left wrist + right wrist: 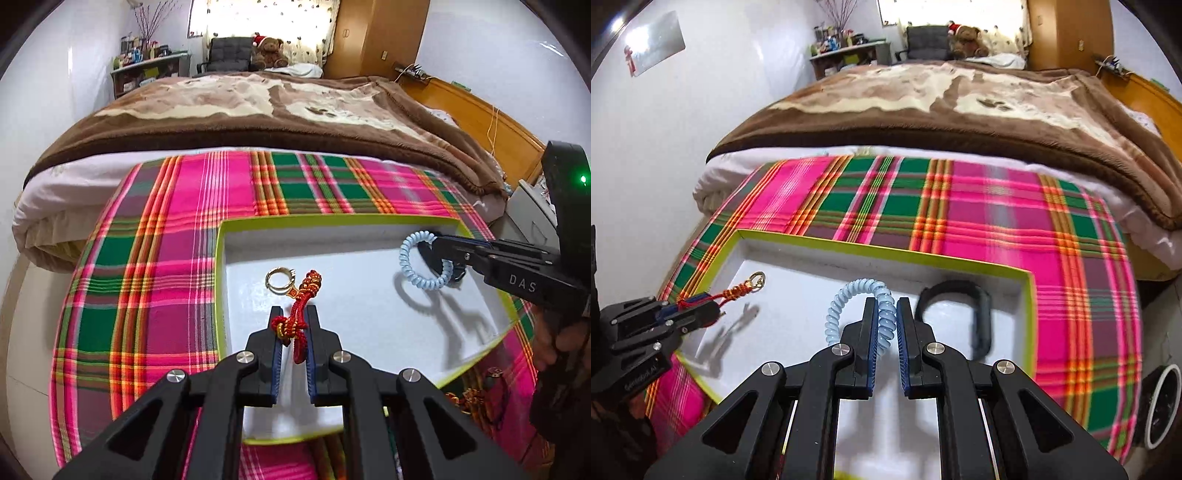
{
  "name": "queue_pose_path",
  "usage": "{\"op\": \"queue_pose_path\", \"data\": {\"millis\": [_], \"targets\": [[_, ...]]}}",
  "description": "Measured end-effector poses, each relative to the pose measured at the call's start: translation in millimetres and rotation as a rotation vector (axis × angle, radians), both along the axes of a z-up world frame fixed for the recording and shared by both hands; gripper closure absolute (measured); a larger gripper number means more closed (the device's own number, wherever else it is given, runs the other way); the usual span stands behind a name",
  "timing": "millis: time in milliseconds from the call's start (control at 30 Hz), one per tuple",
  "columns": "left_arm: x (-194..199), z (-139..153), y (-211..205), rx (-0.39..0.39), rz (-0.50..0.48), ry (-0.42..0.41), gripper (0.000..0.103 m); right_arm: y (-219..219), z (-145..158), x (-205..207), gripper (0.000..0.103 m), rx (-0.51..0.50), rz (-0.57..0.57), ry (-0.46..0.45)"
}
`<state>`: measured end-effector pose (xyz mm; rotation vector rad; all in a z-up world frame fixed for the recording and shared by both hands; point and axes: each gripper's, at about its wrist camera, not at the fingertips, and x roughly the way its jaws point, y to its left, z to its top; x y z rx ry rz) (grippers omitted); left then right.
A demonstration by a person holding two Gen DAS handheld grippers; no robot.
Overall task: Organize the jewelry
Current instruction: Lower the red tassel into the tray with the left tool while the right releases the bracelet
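A bed (258, 110) under a brown blanket (942, 107) fills the far half of both views, with a teddy bear (269, 51) seen at its far end. In front of it a surface is covered by a pink and green plaid cloth (155, 266). On the cloth a shallow white tray (369, 325) with a yellow-green rim is laid. Over the tray the left tongs (295, 325) are held closed on a red knotted cord (300, 321), whose far end is fitted with a gold ring (279, 279); in the right wrist view the cord is seen lifted clear of the tray floor, its shadow thrown below it. The right tongs (886, 317) are held closed on a pale blue coil band (860, 306), whose loop is carried ahead of the fingertips and above the tray's right half, a shadow being cast beneath it as well. A black band (975, 314) is seen lying on the tray floor by the right wall, just beside the right tongs; whether it is touched by the coil cannot be told. At the right edge of the left wrist view, a hand (561, 339) is seen on the right tool's handle.
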<state>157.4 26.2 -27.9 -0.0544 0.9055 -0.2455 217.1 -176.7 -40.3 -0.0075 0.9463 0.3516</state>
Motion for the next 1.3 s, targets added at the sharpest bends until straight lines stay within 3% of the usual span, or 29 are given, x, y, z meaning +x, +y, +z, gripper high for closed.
{"op": "queue_pose_path", "data": {"millis": [533,633,733,933,1067,1167,1300], "targets": [[7,-11,1,0.001,0.009,0.038,0.089,17,-20,20,0.093,-0.045,0.029,0.054],[7,-10,1,-0.014,0.001,0.043,0.082,17,-21,20,0.093,-0.055,0.027,0.055],[4,-7,-3,0.01,-0.006,0.024,0.065,17,-19,20,0.093,-0.054,0.025,0.052],[3,-5,-2,0.013,0.008,0.028,0.062,18,-16,17,0.092,-0.048,0.025,0.04],[0,-3,1,-0.013,0.011,0.035,0.06,16,-11,13,0.084,-0.04,0.021,0.029],[-5,2,0,-0.014,0.005,0.021,0.054,16,-6,10,0.062,-0.027,0.021,0.019],[-14,10,3,-0.032,0.013,0.003,0.053,13,4,1,0.062,-0.015,0.014,-0.001]]}}
